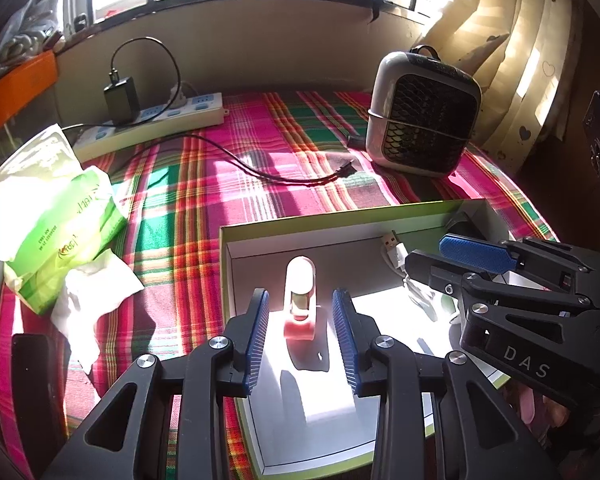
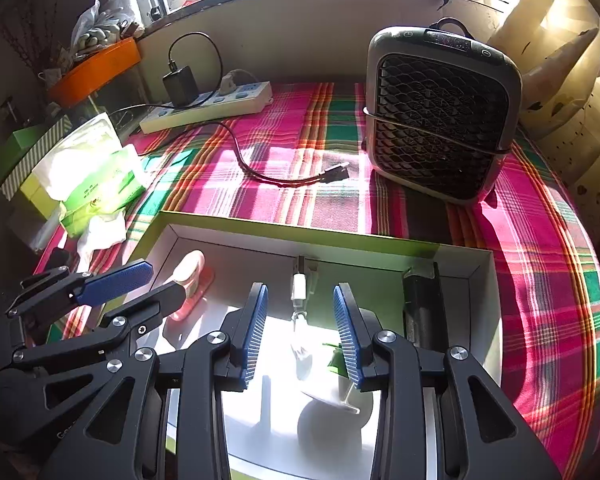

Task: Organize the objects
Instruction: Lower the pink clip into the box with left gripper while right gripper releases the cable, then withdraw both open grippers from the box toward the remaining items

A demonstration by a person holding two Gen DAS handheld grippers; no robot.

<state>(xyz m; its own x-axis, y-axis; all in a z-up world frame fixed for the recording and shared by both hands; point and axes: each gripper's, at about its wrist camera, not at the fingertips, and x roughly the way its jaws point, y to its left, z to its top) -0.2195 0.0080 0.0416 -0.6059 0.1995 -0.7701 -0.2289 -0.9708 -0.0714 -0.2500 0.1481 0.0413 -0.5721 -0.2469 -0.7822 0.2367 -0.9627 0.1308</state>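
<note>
An open box with a green rim (image 1: 340,220) (image 2: 300,232) and a white inside lies on the plaid cloth. In it stands a small white and pink device (image 1: 300,308) (image 2: 188,272). My left gripper (image 1: 300,296) (image 2: 156,280) is open, one pad on either side of the device, with gaps showing. A white USB cable (image 2: 299,288) (image 1: 396,252) lies in the box between the pads of my right gripper (image 2: 300,292) (image 1: 428,254), which is open and clear of it. A dark block (image 2: 420,308) stands at the box's right wall.
A grey fan (image 1: 424,120) (image 2: 440,120) stands behind the box on the right. A loose black cord (image 1: 300,176) runs from a power strip (image 1: 160,120) at the back left. A green tissue pack (image 1: 60,216) and crumpled tissue (image 1: 96,300) lie to the left.
</note>
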